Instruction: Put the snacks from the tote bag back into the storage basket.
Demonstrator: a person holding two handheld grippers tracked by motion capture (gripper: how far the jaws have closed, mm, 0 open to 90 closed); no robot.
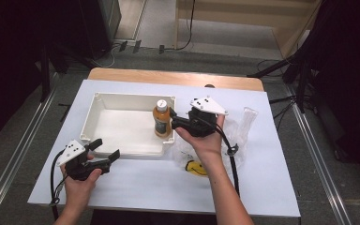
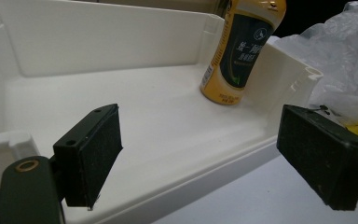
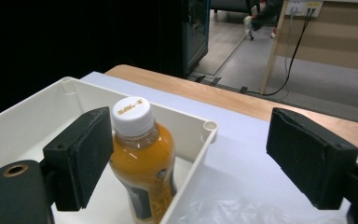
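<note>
The bottle [image 1: 161,118] stands upright in the white bin [image 1: 104,101], in its right-hand part against the right wall, cap up, so its long axis runs vertically. We see orange liquid, a white cap and a dark label with a yellow band.

Our right gripper [image 1: 173,123] sits just right of the bottle, at the bin's right wall, held in the right hand [image 1: 206,140]. Its jaws are spread wide and grip nothing. In the right gripper view the bottle [image 3: 142,158] lies between the jaws but close to the left jaw, partly behind it; the right jaw is well apart from it, out over the sheet beyond the bin wall [image 3: 191,163].

Our left gripper [image 1: 105,150] is at the bin's near left corner, in the left hand [image 1: 79,180], jaws also wide apart and empty. In the left gripper view the bottle [image 2: 242,51] stands far off across the bin floor [image 2: 168,112], near the far right corner, well apart from both jaws.

Right of the bin lies a crumpled clear bag [image 1: 236,131], with a yellow item [image 1: 197,168] beside it under the right forearm. All of it rests on a white-covered table [image 1: 136,180].
</note>
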